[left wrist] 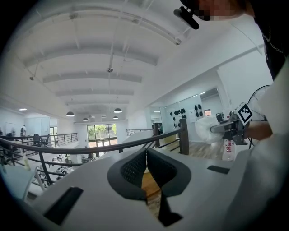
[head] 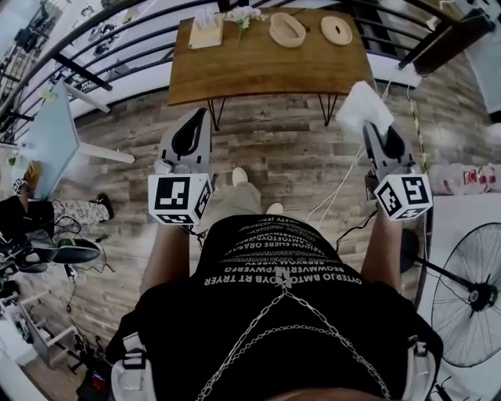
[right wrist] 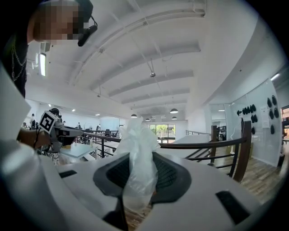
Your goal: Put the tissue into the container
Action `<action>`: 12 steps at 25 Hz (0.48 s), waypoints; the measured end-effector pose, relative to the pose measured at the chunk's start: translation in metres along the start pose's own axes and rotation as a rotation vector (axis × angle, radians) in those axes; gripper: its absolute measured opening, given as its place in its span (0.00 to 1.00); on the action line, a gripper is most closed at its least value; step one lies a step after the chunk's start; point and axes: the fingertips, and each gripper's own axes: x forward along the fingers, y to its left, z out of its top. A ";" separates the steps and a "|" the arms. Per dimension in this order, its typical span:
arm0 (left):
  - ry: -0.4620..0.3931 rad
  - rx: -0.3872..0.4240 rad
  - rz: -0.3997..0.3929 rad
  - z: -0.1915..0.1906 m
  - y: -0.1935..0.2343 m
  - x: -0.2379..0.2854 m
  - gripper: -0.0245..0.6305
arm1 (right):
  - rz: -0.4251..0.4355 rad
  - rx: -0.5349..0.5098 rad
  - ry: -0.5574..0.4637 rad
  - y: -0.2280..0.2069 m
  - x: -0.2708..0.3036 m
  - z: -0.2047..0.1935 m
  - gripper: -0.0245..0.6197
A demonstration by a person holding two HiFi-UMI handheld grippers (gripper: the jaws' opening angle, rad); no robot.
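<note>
My right gripper (head: pixel 373 131) is shut on a white tissue (head: pixel 362 108), held up in the air short of the wooden table (head: pixel 258 74). In the right gripper view the tissue (right wrist: pixel 137 155) stands up crumpled between the dark pads (right wrist: pixel 169 177). A round wooden container (head: pixel 287 30) sits on the table's far side, with a flat round lid (head: pixel 337 30) to its right. My left gripper (head: pixel 196 119) is raised level with the right one. Its jaws meet in the left gripper view (left wrist: pixel 146 155), with nothing between them. That view also has the right gripper (left wrist: pixel 231 126) and its tissue (left wrist: pixel 205 129).
A tissue box (head: pixel 205 33) and a small bunch of flowers (head: pixel 244 17) stand at the table's far left. A black railing (head: pixel 94 47) curves behind the table. A standing fan (head: pixel 470 301) is at my right, and a white cable (head: pixel 344 184) runs along the floor.
</note>
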 end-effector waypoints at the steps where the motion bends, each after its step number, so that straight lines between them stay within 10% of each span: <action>1: -0.004 0.001 -0.006 0.001 -0.002 0.004 0.08 | 0.000 -0.002 -0.001 -0.002 0.001 0.001 0.23; 12: 0.004 0.001 -0.047 -0.015 0.000 0.060 0.08 | -0.031 -0.003 0.043 -0.024 0.031 -0.011 0.23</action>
